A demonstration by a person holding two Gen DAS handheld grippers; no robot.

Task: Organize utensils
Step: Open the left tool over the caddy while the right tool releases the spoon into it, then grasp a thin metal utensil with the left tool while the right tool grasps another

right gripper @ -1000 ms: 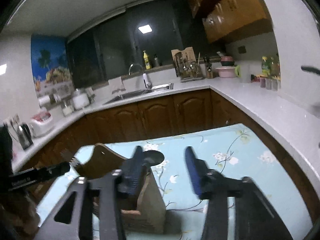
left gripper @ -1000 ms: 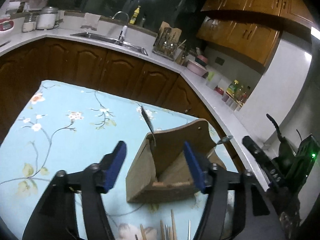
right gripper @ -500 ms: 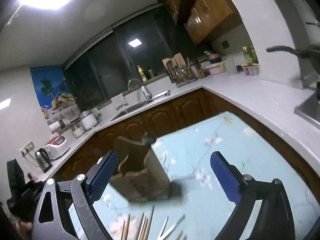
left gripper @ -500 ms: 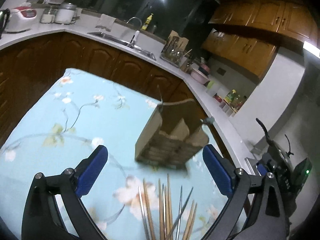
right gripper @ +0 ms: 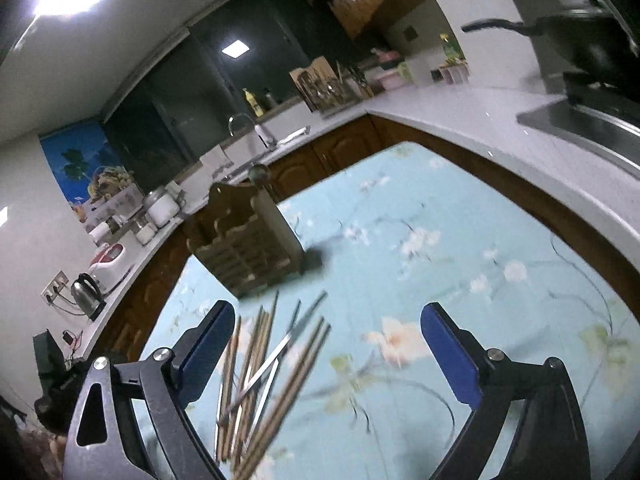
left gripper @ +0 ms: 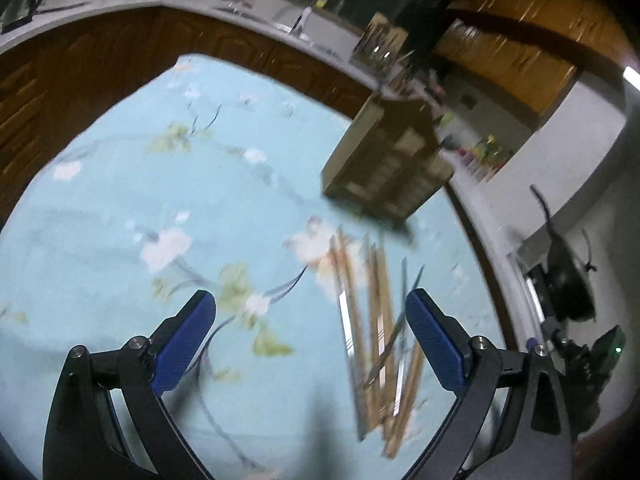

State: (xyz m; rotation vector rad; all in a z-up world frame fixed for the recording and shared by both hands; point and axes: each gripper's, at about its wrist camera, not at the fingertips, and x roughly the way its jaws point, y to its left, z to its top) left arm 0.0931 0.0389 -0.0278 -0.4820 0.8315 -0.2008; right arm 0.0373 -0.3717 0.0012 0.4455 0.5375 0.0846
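A wooden utensil holder [left gripper: 386, 160] stands on the blue floral tablecloth [left gripper: 160, 184]; in the right wrist view the holder [right gripper: 248, 240] has a spoon [right gripper: 259, 174] sticking up from it. A loose pile of wooden and metal chopsticks [left gripper: 380, 328] lies in front of it and shows in the right wrist view too [right gripper: 264, 372]. My left gripper [left gripper: 310, 332] is open and empty, above the cloth, with the chopsticks by its right finger. My right gripper [right gripper: 326, 348] is open and empty, with the chopsticks by its left finger.
A white L-shaped counter [right gripper: 460, 116] with wooden cabinets runs around the table. On it are a sink [right gripper: 280, 140], a dish rack [right gripper: 324, 88], jars and a kettle [right gripper: 86, 290]. A black pan [right gripper: 580, 36] sits on the stove at the right.
Both grippers have opened wide and drawn back from the wooden holder, which now stands free on the cloth. The chopstick pile has come into view between holder and grippers.
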